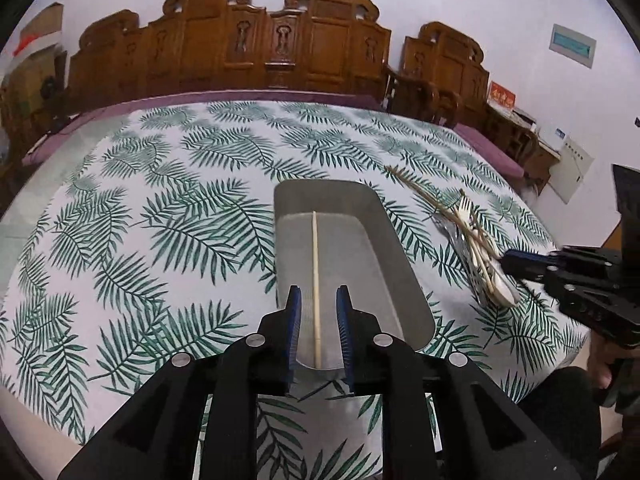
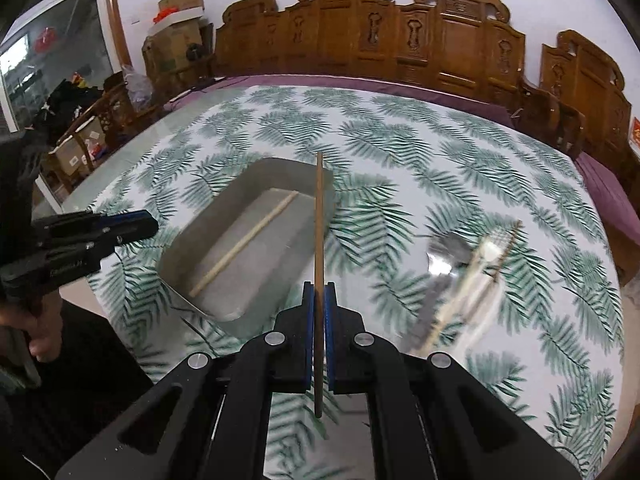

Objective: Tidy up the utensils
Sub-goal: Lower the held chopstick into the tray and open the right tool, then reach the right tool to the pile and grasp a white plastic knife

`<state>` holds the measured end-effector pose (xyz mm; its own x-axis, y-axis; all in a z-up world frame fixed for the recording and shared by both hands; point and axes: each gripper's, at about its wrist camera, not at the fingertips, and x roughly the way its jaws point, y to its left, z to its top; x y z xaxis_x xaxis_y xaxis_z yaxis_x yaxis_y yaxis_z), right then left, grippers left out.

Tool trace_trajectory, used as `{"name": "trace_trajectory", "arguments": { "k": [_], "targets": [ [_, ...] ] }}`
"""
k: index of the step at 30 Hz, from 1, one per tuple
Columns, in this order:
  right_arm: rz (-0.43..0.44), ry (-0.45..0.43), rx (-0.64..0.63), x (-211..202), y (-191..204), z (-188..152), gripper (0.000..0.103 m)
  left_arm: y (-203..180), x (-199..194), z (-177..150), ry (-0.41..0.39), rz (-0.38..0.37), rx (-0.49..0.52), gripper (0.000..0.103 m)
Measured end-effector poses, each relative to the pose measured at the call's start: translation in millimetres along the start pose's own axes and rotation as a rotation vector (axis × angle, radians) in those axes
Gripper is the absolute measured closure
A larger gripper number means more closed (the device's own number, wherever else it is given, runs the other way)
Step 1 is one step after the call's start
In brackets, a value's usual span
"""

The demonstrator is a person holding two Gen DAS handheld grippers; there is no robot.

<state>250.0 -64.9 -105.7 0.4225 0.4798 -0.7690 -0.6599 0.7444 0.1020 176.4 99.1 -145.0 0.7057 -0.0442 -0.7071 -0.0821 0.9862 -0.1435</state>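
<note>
A metal tray (image 1: 372,248) (image 2: 256,168) lies on the leaf-print tablecloth with one pale chopstick (image 1: 315,280) (image 2: 244,240) lying in it. My left gripper (image 1: 318,296) is open and empty, hovering over the tray's near end, its fingers on either side of that chopstick. My right gripper (image 2: 319,292) is shut on a brown chopstick (image 2: 319,240) and holds it above the table beside the tray's right edge. A pile of utensils (image 1: 476,248) (image 2: 464,276) lies right of the tray: a spoon, a fork and more chopsticks, blurred in the right wrist view.
Carved wooden chairs (image 1: 276,44) stand along the far side of the table. Cardboard boxes (image 2: 176,36) and clutter sit at the far left. The table's near edge (image 1: 560,364) is close to the right gripper (image 1: 516,266).
</note>
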Motion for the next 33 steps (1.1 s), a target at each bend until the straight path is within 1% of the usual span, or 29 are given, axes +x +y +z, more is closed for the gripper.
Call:
{"name": "trace_trajectory", "arguments": {
  "k": [4,11,17,20,23,25,27,31,33],
  "targets": [
    [0.025,0.021,0.007,18.3,16.2,12.8,0.097,3.4,-5.3,-1.5,-0.019,0.014,0.011,0.085],
    [0.04,0.084,0.044,55.8,34.6,28.2,0.097,13.7,-13.3,-1.2,-0.04,0.011,-0.006,0.084],
    [0.052,0.127,0.084,78.6,40.1,30.4,0.097,18.5,-14.9,0.2,-0.05,0.001,-0.022,0.083],
    [0.089,0.123,0.098,84.6,43.4,30.1,0.096,18.2,-14.0,0.4,-0.05,-0.004,-0.023,0.083],
    [0.12,0.097,0.101,81.2,44.1,30.1,0.096,16.3,-13.6,0.4,-0.051,-0.008,-0.021,0.083],
    [0.127,0.083,0.101,75.5,41.3,30.5,0.096,14.8,-13.1,0.4,-0.05,-0.011,-0.02,0.08],
    [0.125,0.061,0.097,66.1,36.3,30.6,0.096,12.0,-13.2,0.3,-0.054,-0.015,-0.015,0.079],
    [0.084,0.011,0.079,38.5,16.9,25.4,0.096,2.9,-13.1,1.0,-0.058,-0.032,-0.003,0.077],
    [0.052,-0.014,0.077,23.2,1.7,20.2,0.096,-4.8,-12.9,1.8,-0.061,-0.043,0.01,0.073]
  ]
}}
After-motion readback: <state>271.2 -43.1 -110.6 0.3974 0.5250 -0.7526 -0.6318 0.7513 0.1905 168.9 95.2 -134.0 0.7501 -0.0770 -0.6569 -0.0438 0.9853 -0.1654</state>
